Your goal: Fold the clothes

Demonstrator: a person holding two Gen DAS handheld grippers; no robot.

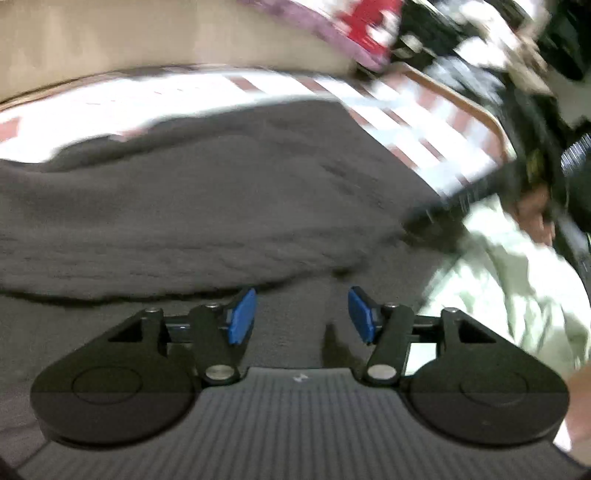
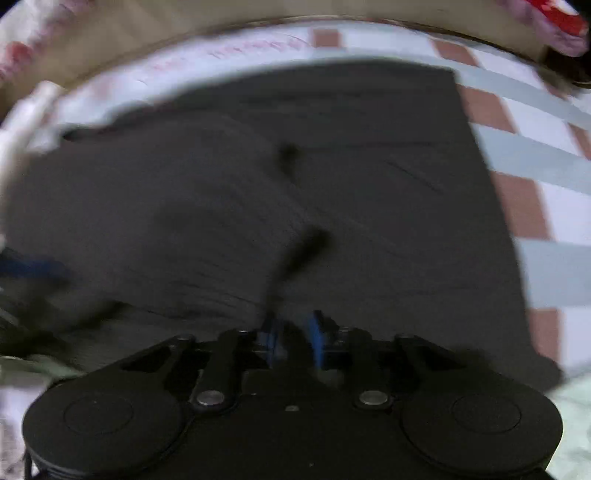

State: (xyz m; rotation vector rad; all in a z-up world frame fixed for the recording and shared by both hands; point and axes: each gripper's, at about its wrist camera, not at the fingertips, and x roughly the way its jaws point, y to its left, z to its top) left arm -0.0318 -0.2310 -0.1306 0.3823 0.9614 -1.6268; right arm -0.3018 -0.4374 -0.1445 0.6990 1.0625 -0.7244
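Note:
A dark grey garment (image 1: 221,206) lies spread on a checked red-and-white cloth (image 1: 406,110). It also fills the right wrist view (image 2: 369,184), where a fold runs across its left half. My left gripper (image 1: 301,314) is open just above the garment's near part, nothing between its blue pads (image 1: 242,317). My right gripper (image 2: 293,339) has its blue pads (image 2: 317,339) close together with a ridge of dark fabric rising from between them. Both views are blurred.
The checked cloth (image 2: 535,166) shows past the garment's right and far edges. A pale green sleeve (image 1: 517,295) and the other gripper (image 1: 480,192) are at the right of the left wrist view. Purple and red things (image 1: 351,33) lie beyond the table.

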